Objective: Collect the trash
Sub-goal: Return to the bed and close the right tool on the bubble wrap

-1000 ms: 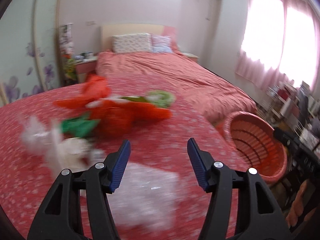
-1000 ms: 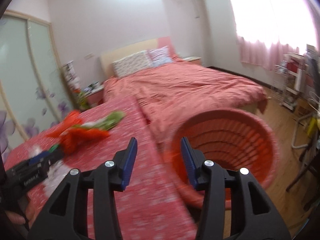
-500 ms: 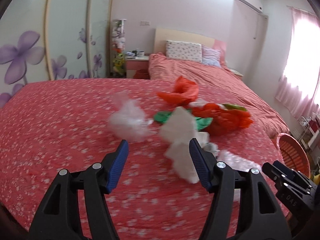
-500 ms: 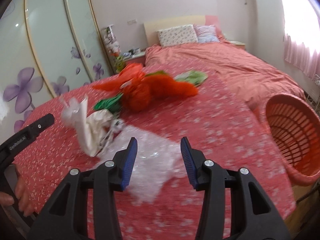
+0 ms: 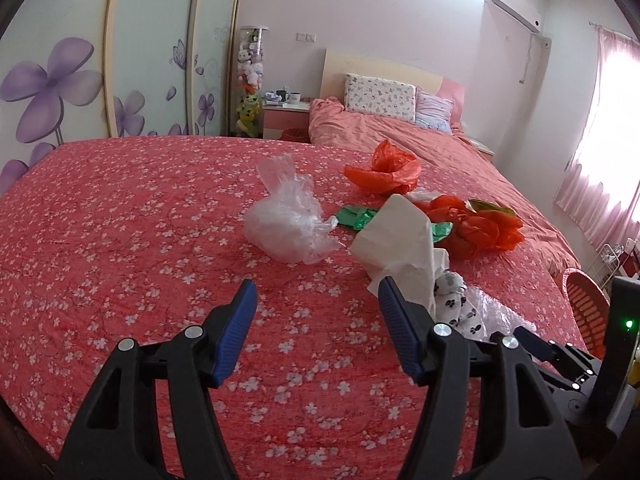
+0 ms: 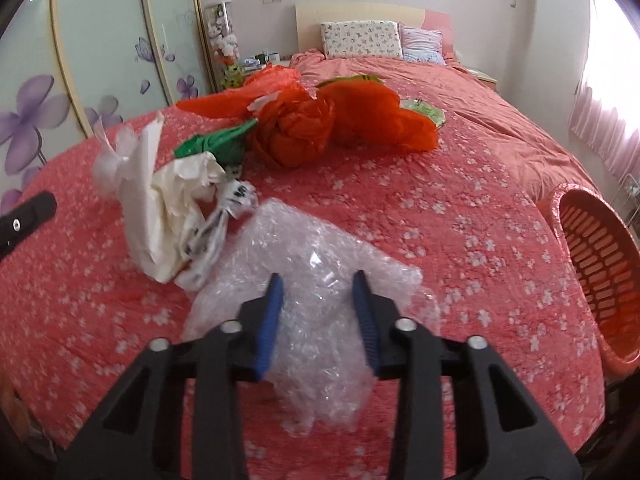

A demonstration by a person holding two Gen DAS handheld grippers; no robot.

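Trash lies on a red flowered bedspread (image 5: 120,220). A clear plastic bag (image 5: 288,220) lies ahead of my open, empty left gripper (image 5: 314,296). Crumpled white paper (image 5: 404,248) touches its right finger. Orange bags (image 5: 384,172) and a green wrapper (image 5: 356,216) lie behind. My right gripper (image 6: 318,288) is open, its fingers straddling a sheet of bubble wrap (image 6: 316,280) low over the bed. The white paper (image 6: 160,200) lies to its left, the orange bags (image 6: 320,124) beyond. An orange basket (image 6: 592,264) stands at the bed's right edge.
A second bed with pillows (image 5: 380,92) stands behind. A nightstand (image 5: 286,114) with cups is at the back. Sliding doors with purple flowers (image 5: 52,88) fill the left wall. A pink-curtained window (image 5: 608,152) and a wire rack (image 5: 612,256) are at the right.
Both grippers swung left from the basket side toward the trash pile. The left now faces the clear bag. The right dropped onto the bubble wrap and its fingers have narrowed.
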